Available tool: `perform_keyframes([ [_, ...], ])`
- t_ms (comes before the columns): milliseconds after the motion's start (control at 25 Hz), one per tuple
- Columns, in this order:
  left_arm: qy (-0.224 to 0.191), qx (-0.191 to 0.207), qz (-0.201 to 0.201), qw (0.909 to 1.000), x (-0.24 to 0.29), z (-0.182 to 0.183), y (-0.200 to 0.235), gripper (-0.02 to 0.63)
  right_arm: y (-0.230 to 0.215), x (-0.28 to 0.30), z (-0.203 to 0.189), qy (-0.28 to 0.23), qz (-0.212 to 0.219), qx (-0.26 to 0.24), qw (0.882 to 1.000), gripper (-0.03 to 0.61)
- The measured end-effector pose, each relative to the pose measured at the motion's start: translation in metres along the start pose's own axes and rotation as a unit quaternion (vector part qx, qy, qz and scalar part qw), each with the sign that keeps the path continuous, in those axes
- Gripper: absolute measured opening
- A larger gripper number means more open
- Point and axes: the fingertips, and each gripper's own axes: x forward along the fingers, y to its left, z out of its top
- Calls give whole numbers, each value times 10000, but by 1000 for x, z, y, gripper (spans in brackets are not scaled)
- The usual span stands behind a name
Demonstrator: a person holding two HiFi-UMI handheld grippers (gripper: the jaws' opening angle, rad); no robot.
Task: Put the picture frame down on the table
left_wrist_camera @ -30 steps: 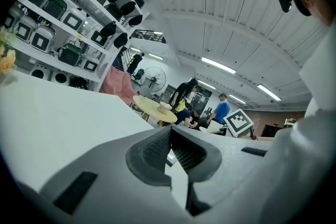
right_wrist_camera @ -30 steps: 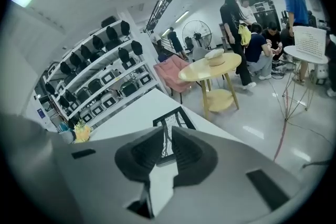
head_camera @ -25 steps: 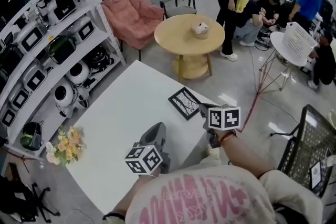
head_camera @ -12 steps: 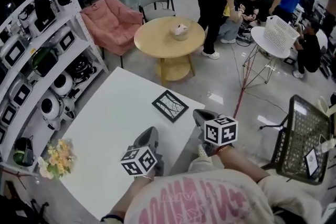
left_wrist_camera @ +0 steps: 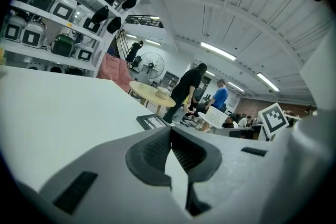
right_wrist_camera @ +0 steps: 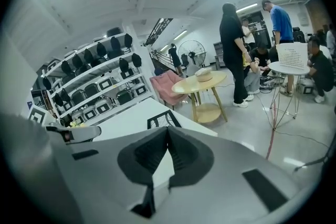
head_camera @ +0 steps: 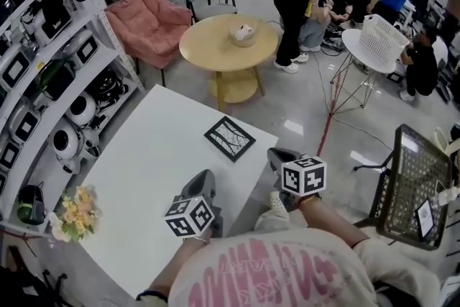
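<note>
The picture frame (head_camera: 229, 138), black-edged with a line drawing, lies flat on the white table (head_camera: 144, 169) near its far right corner. It also shows small in the left gripper view (left_wrist_camera: 152, 121) and past the jaws in the right gripper view (right_wrist_camera: 161, 120). My left gripper (head_camera: 205, 177) hovers over the table's near side, short of the frame, shut and empty (left_wrist_camera: 170, 129). Off the table's right edge, my right gripper (head_camera: 274, 152) is clear of the frame, also shut with nothing in it (right_wrist_camera: 168, 128).
Shelves (head_camera: 50, 68) of helmets and devices run along the left, with a bunch of flowers (head_camera: 75, 216) at the table's left edge. Beyond stand a round wooden table (head_camera: 228, 43), a pink armchair (head_camera: 147, 21), a white wire table (head_camera: 377, 45) and several people. A black wire basket (head_camera: 413, 190) is at the right.
The right gripper, close against the frame's right corner a second ago, now stands apart from it. The frame stays flat on the table. The head view has shifted slightly.
</note>
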Motion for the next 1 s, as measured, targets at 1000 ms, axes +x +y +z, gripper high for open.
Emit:
perform_keyframes([
  [1000,-57,-76,70,9999,-2,5,-3,3,-12,-4,-6,172,-82,64,9998,5],
])
